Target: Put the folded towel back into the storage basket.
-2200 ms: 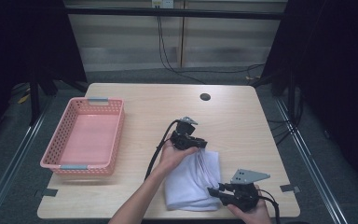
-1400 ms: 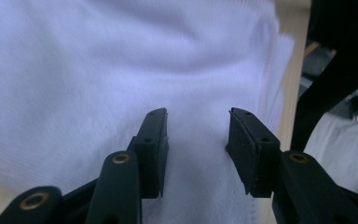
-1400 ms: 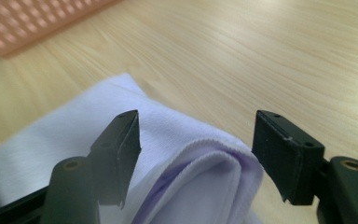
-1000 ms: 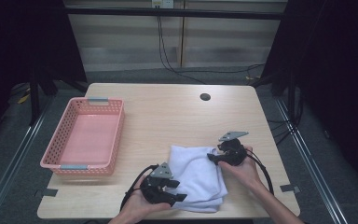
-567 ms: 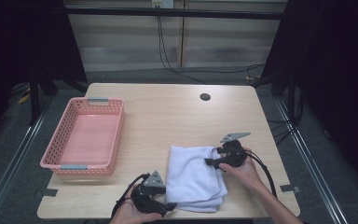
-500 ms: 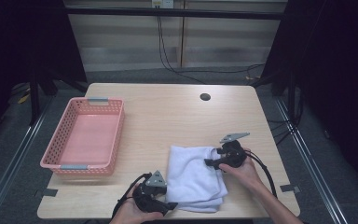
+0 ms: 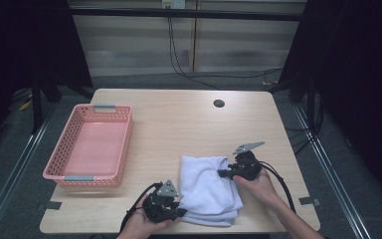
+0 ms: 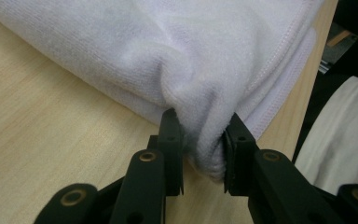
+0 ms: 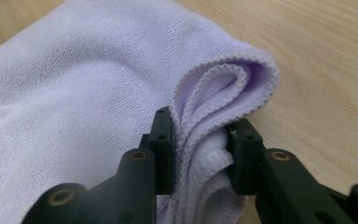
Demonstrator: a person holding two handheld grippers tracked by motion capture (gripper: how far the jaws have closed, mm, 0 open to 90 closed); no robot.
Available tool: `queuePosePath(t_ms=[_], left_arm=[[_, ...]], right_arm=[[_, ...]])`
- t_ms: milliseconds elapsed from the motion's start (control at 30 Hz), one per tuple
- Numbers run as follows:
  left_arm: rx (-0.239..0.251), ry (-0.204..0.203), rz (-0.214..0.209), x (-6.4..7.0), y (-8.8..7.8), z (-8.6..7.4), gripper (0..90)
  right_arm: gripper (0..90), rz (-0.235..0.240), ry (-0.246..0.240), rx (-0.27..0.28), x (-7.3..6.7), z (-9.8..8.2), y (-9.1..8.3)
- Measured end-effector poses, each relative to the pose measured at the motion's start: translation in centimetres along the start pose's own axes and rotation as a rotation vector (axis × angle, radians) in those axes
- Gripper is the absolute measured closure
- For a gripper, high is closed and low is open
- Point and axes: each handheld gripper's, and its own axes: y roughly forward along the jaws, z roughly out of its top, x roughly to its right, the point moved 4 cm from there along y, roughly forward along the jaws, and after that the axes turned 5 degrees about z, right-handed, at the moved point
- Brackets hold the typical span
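The folded white terry towel (image 7: 208, 188) lies on the wooden table (image 7: 179, 129), well right of the pink mesh basket (image 7: 90, 145). The left gripper (image 7: 178, 212), held low at the towel's near-left corner, has just been closing and pinches a bunched fold. The right gripper (image 7: 222, 174), level at the towel's far-right edge, has likewise just been closing and clamps its stitched, layered hems.

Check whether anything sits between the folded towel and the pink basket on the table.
Nothing visible does. The towel is pinched by the left hand-held gripper at its near-left corner and the right hand-held gripper at its far-right one. Between it and the pink basket lies bare table.
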Motion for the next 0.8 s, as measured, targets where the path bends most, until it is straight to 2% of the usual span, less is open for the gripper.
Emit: queuePosePath(t_ms=[33,67,200,267,300,333,367,500,567,700,800], left_arm=[[0.012,-0.017,-0.014,0.0,0.0,0.1,73.8],[0.0,-0.013,-0.016,-0.1,-0.1,0.2,74.4],[0.023,-0.025,-0.051,-0.3,-0.3,0.7,75.7],[0.04,-0.026,-0.058,-0.3,-0.5,1.1,76.3],[0.046,-0.026,-0.048,-0.2,-0.5,1.3,76.4],[0.056,-0.022,-0.066,-0.2,-0.5,1.5,76.5],[0.053,-0.019,-0.064,-0.2,-0.6,1.7,76.6],[0.076,-0.034,-0.066,-0.5,-0.8,2.0,76.7],[0.081,-0.042,-0.061,-0.7,-1.4,2.0,76.7],[0.128,-0.046,-0.069,-1.1,-3.2,2.5,76.7],[0.152,-0.049,-0.062,-1.6,-4.4,2.9,76.8]], right_arm=[[70.1,0.002,-0.002,0.001,0.0,0.0,0.0],[71.0,0.007,0.0,0.004,0.0,0.0,-0.1],[72.6,0.037,0.019,0.012,0.4,0.2,-0.2],[73.3,0.039,0.03,0.018,0.5,0.4,-0.3],[73.4,0.038,0.027,0.022,0.6,0.5,-0.3],[73.6,0.036,0.027,0.023,0.6,0.7,-0.4],[73.7,0.038,0.028,0.026,0.7,0.9,-0.4],[74.1,0.045,0.028,0.058,0.8,2.0,-1.1],[74.1,0.049,0.024,0.068,0.7,2.4,-1.3],[74.4,0.075,0.019,0.078,0.4,3.2,-1.7],[74.5,0.099,0.017,0.116,0.0,4.2,-2.3]])
